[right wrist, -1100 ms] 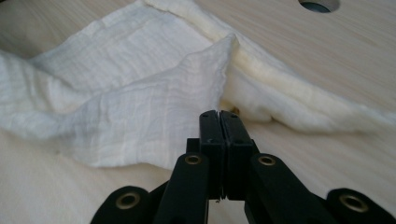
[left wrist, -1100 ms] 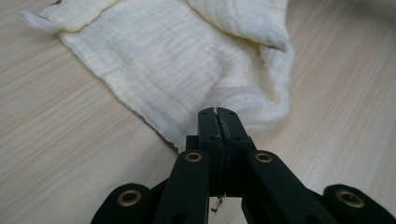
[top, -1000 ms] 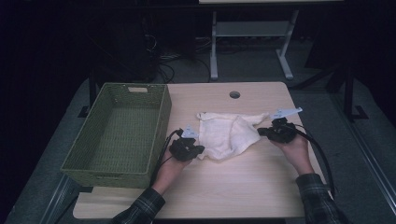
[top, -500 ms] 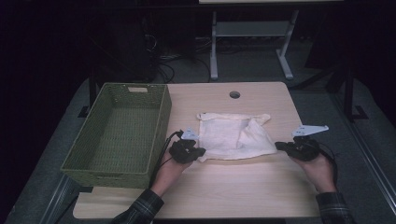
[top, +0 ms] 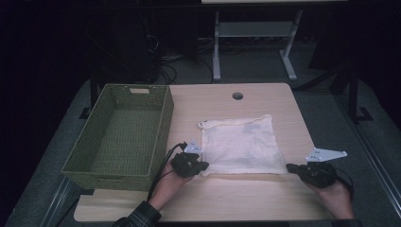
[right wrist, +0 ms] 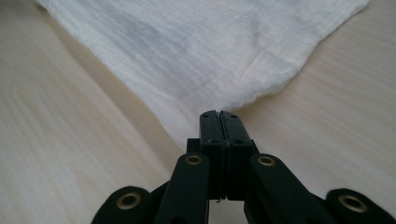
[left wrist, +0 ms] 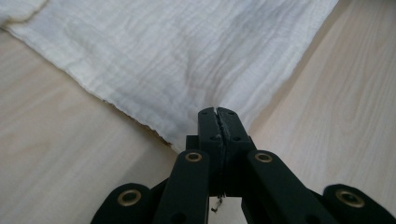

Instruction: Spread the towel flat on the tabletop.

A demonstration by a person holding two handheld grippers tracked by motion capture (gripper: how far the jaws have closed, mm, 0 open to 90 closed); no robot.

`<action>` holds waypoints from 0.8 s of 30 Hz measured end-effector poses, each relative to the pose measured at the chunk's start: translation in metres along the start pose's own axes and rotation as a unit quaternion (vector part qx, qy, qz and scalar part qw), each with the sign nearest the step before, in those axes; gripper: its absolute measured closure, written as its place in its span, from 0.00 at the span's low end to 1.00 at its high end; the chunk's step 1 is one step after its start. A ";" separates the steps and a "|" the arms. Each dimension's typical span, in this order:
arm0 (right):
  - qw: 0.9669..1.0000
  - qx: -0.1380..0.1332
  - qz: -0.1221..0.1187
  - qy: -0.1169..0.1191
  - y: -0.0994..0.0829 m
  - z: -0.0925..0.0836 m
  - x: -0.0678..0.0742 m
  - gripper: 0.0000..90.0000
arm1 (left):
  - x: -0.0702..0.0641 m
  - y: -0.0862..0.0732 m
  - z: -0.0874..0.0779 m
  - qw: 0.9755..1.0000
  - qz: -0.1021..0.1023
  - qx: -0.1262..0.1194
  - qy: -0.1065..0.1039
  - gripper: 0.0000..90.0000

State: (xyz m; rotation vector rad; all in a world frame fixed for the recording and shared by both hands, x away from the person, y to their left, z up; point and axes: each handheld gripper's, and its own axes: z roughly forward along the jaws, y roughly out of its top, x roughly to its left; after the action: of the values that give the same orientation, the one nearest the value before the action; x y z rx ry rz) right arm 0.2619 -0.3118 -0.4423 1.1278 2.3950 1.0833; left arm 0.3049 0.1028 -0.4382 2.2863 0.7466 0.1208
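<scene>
A white cloth [top: 241, 144] lies spread flat in the middle of the wooden table [top: 255, 198]. My left gripper [top: 202, 166] sits at its near left corner, and in the left gripper view the black jaws are shut on that corner of the cloth [left wrist: 187, 60], with a sliver of fabric pinched between the tips of the left gripper [left wrist: 218, 112]. My right gripper [top: 290, 168] is at the near right corner. In the right gripper view the right gripper [right wrist: 218, 114] is shut on the tip of the cloth [right wrist: 205, 51]. Both hands rest low over the tabletop.
A green woven basket [top: 163, 130] stands along the table's left side, close beside my left hand. A round cable hole [top: 237, 96] is near the far edge. Bare wood lies between the cloth and the near edge. A metal stand [top: 250, 42] is on the floor beyond.
My right gripper has swept right and toward the near edge, drawing the bunched cloth out flat into a square. The left gripper shifted only slightly, still at its corner.
</scene>
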 end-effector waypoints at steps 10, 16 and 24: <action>1.000 0.016 -0.002 0.011 -0.028 -0.010 0.025 0.98 | -0.018 -0.018 -0.005 0.999 0.015 0.023 -0.021 0.96; 1.000 -0.007 -0.004 -0.004 -0.023 -0.012 0.023 0.81 | -0.013 -0.010 -0.009 1.000 0.018 -0.001 0.002 0.78; 1.000 -0.001 -0.010 0.006 -0.012 0.003 0.027 0.77 | 0.018 0.018 0.006 0.998 0.011 -0.015 0.066 0.79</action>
State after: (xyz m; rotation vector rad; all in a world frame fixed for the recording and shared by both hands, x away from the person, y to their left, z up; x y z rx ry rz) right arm 0.2398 -0.2950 -0.4518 1.0974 2.4090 1.0885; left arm 0.3299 0.0986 -0.4324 2.2761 0.7818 0.2944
